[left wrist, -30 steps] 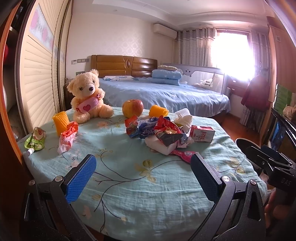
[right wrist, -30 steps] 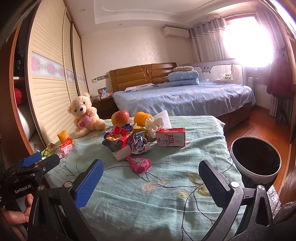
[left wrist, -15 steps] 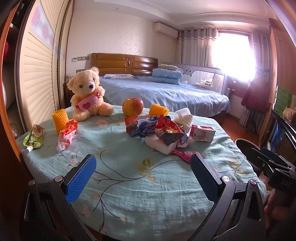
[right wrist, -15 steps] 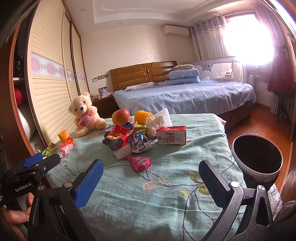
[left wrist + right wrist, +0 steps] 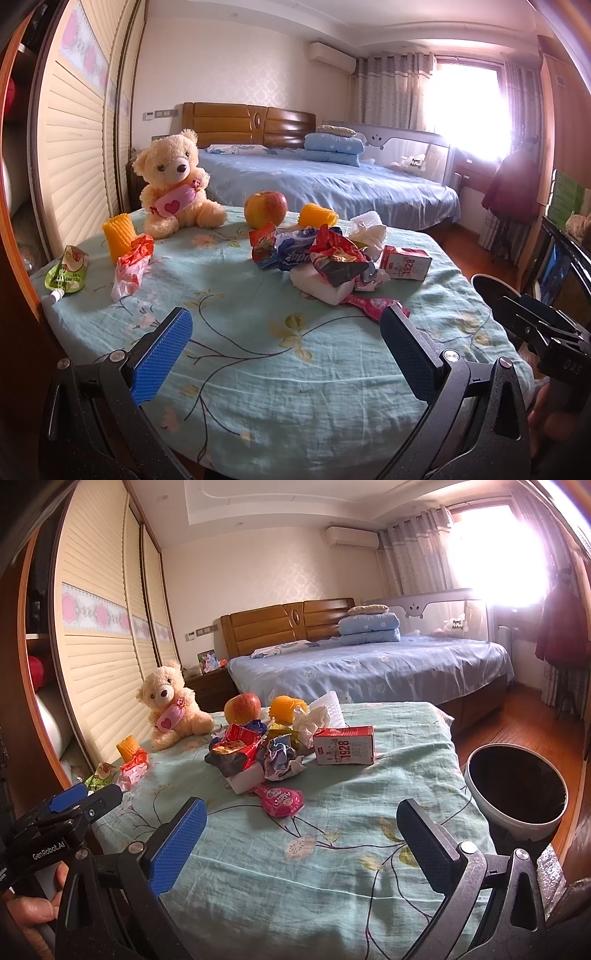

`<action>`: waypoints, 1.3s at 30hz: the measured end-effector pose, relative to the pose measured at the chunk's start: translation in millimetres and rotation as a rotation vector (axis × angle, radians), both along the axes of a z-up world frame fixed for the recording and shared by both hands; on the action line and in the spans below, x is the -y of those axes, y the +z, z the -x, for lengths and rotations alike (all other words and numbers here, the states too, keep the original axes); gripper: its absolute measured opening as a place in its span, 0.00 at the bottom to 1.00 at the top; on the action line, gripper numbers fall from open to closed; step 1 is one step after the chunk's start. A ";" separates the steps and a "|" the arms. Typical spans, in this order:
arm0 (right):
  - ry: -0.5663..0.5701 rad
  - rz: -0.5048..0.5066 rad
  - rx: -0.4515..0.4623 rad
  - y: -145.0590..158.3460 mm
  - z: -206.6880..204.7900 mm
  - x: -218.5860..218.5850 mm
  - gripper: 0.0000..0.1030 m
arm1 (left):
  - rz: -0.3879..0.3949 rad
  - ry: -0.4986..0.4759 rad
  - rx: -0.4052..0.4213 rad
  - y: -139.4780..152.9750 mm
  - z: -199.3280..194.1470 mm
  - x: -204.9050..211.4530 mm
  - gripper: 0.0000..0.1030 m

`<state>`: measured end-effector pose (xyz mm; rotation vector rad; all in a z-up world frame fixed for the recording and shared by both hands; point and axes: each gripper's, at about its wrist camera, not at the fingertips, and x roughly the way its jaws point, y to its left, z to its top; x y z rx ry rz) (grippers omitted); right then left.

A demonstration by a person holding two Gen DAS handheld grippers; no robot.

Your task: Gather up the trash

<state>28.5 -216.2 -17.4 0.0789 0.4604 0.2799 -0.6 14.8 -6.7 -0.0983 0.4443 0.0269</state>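
The left gripper (image 5: 282,350) stood with its blue-padded fingers (image 5: 162,354) spread wide and nothing between them, hovering above the near edge of the table covered in a pale green floral cloth (image 5: 258,354). The right gripper (image 5: 301,843) was likewise wide apart and empty, its fingers (image 5: 177,845) over the same cloth. Just beyond the right finger of the left gripper lay a flat pink foil snack wrapper (image 5: 373,304), which in the right wrist view sat ahead of that gripper's left finger. Farther ahead, between both pairs of fingers, was the heap of trash: a crumpled red and black crisp bag (image 5: 340,258) resting on a white folded packet (image 5: 321,286), a scrunched blue and white wrapper (image 5: 279,762), a red and white "1928" carton (image 5: 345,746) lying on its side, and crumpled white tissue (image 5: 310,720) behind it. Well left of the left gripper's fingers lay a red and white plastic wrapper (image 5: 133,264) and a green drink pouch (image 5: 68,273), near a yellow ridged cup (image 5: 118,232). At the far edge sat a cream teddy bear (image 5: 173,184) and a red-yellow apple (image 5: 266,208). To the right of the right gripper's fingers, beside the table on the floor, stood a round white bin with a dark inside (image 5: 480,797).
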 end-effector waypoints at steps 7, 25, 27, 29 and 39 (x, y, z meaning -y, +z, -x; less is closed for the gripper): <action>0.020 0.004 -0.024 -5.3 -5.9 -0.4 1.00 | -0.009 -0.004 -0.018 -3.6 -8.0 1.7 1.00; 0.084 0.031 -0.135 -18.3 -48.8 -5.5 1.00 | -0.008 -0.015 -0.128 -19.2 -61.2 -2.2 0.92; 0.108 0.043 -0.164 -22.0 -58.6 -7.7 0.99 | 0.001 -0.019 -0.148 -22.6 -70.8 -3.0 0.91; 0.128 0.060 -0.192 -26.9 -67.2 -11.3 0.99 | 0.004 -0.025 -0.163 -24.8 -77.8 -2.9 0.87; 0.220 0.103 -0.317 -50.3 -98.4 -24.5 0.89 | 0.014 -0.080 -0.237 -35.2 -126.4 3.5 0.78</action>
